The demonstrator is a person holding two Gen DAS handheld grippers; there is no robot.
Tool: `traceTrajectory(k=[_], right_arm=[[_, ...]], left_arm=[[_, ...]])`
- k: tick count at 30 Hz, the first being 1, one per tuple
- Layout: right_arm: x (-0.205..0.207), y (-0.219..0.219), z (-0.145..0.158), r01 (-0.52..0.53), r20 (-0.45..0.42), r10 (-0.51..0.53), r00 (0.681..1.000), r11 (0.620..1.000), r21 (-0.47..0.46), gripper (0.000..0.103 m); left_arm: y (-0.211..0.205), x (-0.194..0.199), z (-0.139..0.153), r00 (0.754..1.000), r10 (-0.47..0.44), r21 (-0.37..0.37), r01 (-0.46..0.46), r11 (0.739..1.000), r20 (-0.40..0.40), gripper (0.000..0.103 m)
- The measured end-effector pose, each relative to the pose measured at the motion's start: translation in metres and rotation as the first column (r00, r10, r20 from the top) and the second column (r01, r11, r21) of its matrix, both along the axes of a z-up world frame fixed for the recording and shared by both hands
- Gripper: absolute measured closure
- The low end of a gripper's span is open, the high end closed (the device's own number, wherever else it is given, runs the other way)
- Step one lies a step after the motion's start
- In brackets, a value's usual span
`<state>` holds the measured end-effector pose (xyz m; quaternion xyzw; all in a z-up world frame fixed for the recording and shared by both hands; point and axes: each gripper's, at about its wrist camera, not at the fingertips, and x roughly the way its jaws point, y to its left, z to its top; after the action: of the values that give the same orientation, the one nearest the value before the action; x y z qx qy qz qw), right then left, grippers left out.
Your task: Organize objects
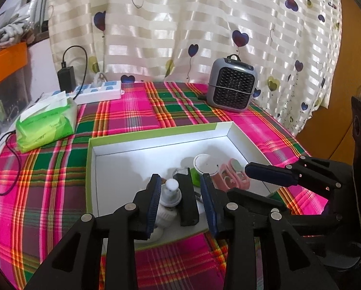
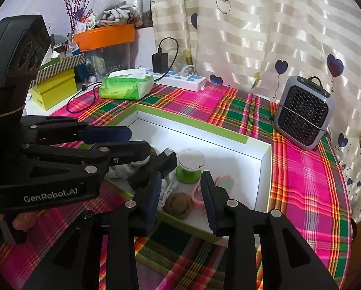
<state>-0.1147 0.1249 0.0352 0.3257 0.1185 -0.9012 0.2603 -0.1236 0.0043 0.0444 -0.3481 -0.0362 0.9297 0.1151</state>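
A white shallow box with a green rim (image 1: 156,133) (image 2: 204,128) lies on the plaid cloth. Inside it lie a white bottle (image 1: 169,194), a black block (image 1: 187,198) (image 2: 156,166), a green spool with a white top (image 1: 202,166) (image 2: 190,166), a pink case (image 1: 231,176) (image 2: 197,195) and a brown ball (image 2: 179,205). My left gripper (image 1: 181,203) is open above the box's near side, empty, over the bottle and block. My right gripper (image 2: 181,200) is open and empty above the brown ball and pink case.
A grey mini heater (image 1: 231,85) (image 2: 303,118) stands at the back right. A green tissue pack (image 1: 46,123) (image 2: 127,84), a white power strip (image 1: 98,93) (image 2: 182,78) with a black charger (image 1: 66,78) and cables lie at the back left. A curtain hangs behind.
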Motion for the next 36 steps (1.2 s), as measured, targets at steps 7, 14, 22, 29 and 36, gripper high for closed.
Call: traceTrajectory(k=[7,14,22,29,36], right_arm=[[0.013,0.000,0.002,0.005,-0.001,-0.005,1.000,1.000,-0.009,0.068],[0.026,0.002,0.003,0.022,0.006,-0.022,1.000,1.000,-0.022,0.068],[0.037,0.004,0.003,0.043,0.012,-0.043,0.999,0.999,-0.024,0.068],[0.044,0.001,0.001,0.055,0.019,-0.055,0.998,0.998,-0.014,0.068],[0.044,0.000,-0.010,0.070,0.049,-0.070,0.996,0.998,0.007,0.068]], left_arm=[[0.002,0.017,0.001,1.000,0.001,-0.002,-0.001,1.000,0.003,0.071],[0.005,0.032,0.001,1.000,0.005,-0.008,-0.005,1.000,0.001,0.071],[0.007,0.041,0.001,1.000,0.012,-0.011,-0.012,1.000,0.003,0.071],[0.004,0.052,-0.003,1.000,0.028,-0.012,-0.028,1.000,0.014,0.071],[0.004,0.052,-0.013,0.998,0.047,-0.026,-0.045,0.999,0.052,0.071]])
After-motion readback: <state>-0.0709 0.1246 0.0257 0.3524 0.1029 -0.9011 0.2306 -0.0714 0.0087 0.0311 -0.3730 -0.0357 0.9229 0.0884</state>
